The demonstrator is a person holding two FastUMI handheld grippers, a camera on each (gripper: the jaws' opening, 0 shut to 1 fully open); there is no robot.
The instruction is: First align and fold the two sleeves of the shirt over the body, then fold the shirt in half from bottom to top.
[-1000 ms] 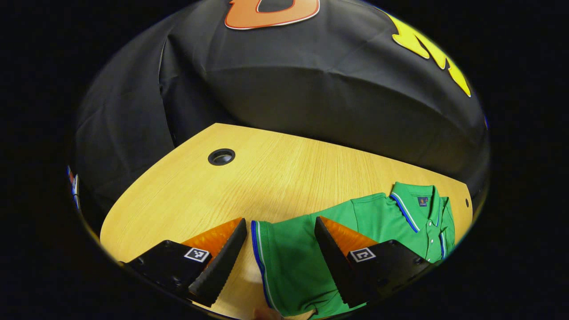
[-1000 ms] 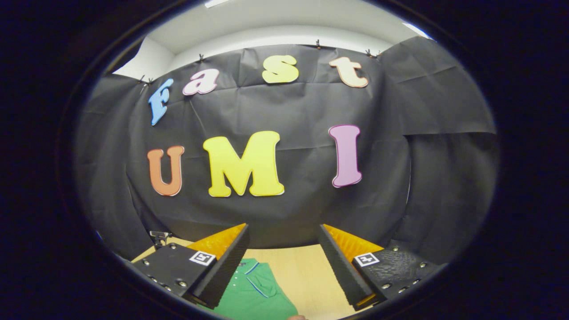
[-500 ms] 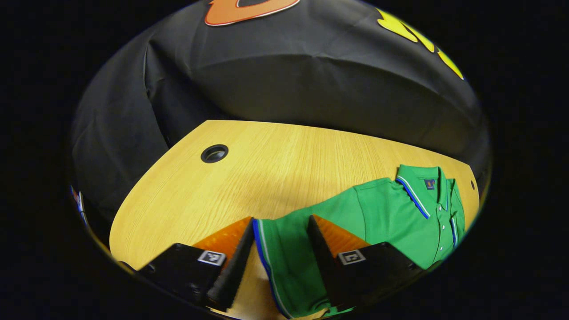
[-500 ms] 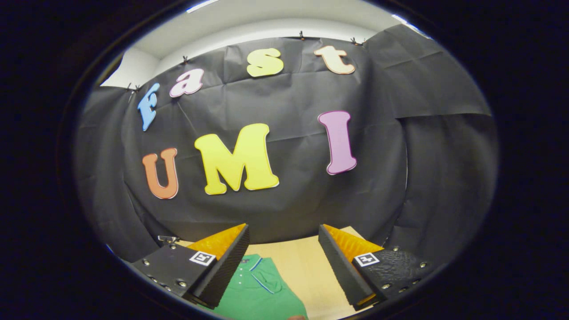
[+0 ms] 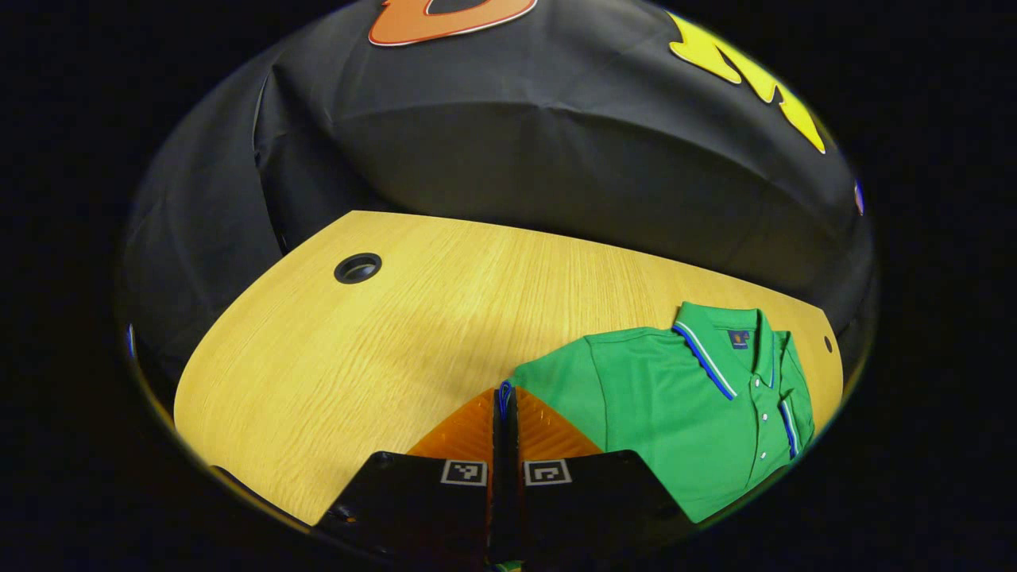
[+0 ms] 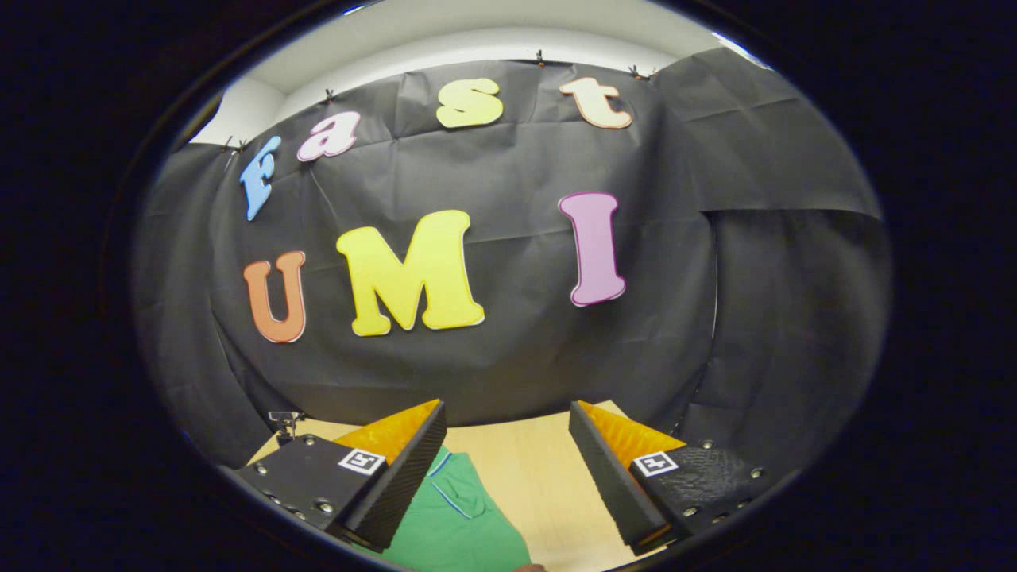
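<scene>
While left gripper (image 5: 506,407) pinches sleeve cuff (image 5: 503,391) | green shirt (image 5: 683,413) flat.

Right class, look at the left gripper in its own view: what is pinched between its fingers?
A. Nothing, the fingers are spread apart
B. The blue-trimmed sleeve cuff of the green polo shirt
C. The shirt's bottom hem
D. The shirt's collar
B: the left gripper is shut on the blue-trimmed sleeve cuff of the green polo shirt; the collar lies far off.
</scene>
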